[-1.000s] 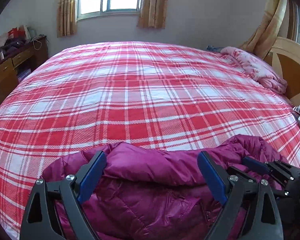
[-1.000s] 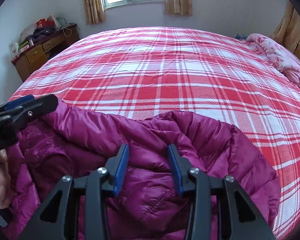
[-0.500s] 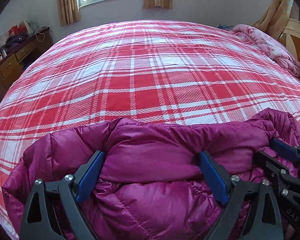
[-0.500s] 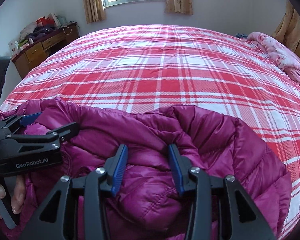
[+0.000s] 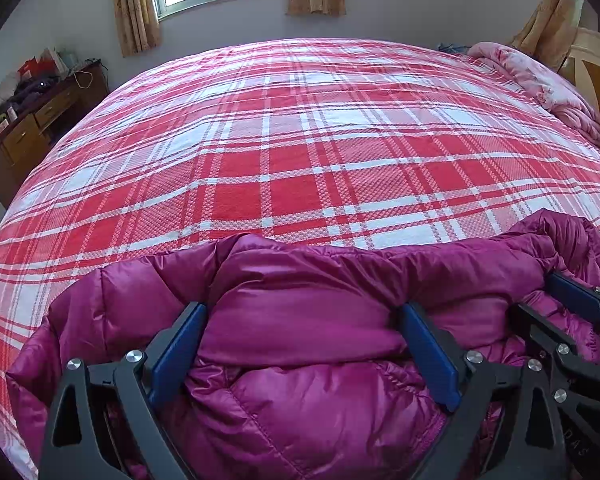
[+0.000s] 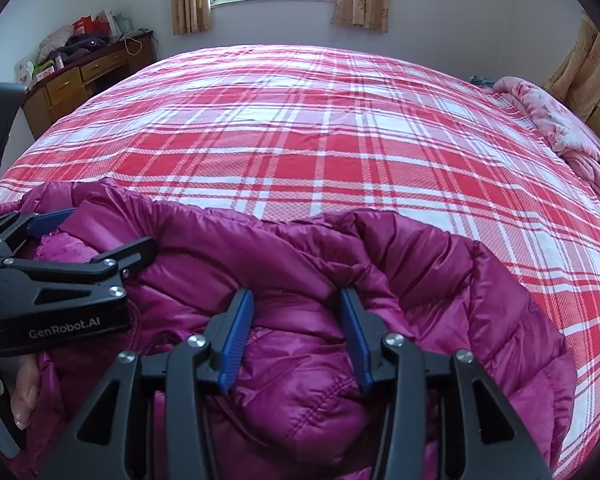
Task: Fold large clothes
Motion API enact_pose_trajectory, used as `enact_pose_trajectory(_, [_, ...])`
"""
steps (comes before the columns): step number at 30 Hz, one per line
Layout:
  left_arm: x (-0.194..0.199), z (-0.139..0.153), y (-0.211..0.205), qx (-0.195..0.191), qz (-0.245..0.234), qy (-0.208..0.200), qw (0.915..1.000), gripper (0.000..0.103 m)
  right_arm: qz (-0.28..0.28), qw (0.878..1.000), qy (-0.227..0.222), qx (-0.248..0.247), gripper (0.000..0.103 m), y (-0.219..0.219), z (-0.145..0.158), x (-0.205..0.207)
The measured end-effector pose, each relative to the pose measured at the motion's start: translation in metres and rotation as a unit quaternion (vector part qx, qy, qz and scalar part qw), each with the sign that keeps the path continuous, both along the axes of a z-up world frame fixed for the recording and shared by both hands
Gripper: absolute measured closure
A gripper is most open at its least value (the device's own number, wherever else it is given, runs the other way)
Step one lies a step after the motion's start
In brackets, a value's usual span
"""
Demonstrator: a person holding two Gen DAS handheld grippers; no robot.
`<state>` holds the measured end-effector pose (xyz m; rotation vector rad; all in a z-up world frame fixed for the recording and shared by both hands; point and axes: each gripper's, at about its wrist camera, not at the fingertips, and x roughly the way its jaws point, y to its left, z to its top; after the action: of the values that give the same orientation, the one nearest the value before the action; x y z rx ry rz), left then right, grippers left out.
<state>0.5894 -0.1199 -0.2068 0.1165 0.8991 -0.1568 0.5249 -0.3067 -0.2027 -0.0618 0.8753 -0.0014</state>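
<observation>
A magenta puffer jacket [image 5: 320, 400] lies bunched at the near edge of the bed. My left gripper [image 5: 302, 312] stands wide open over it, a smooth fold of the jacket spanning the gap between its blue pads. In the right wrist view the jacket [image 6: 440, 280] spreads to the right. My right gripper [image 6: 295, 294] is shut on a puffy fold that fills the narrow space between its pads. The left gripper [image 6: 108, 230] shows at the left there, held by a hand [image 6: 24, 392]. The right gripper [image 5: 536, 296] shows at the right edge of the left wrist view.
The red and white plaid bedspread [image 5: 300, 140] stretches away beyond the jacket. A crumpled pink blanket [image 5: 540, 88] lies at the far right by a wooden headboard [image 5: 596, 68]. A cluttered wooden desk [image 6: 84, 76] stands against the left wall under the window.
The left gripper has sunk toward the jacket and tipped downward, then held still. The jacket now lies lower and flatter. The right gripper's pads stand slightly wider apart.
</observation>
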Motion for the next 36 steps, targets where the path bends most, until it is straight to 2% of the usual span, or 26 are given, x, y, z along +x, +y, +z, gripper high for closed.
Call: enact_pose_trajectory(36, [0.0035,-0.0008,-0.0044,0.024,0.007,-0.001,0.9997,0.001,0.005,0.999,0.011,-0.035,0.054,0.0078,0.0004,0.0043])
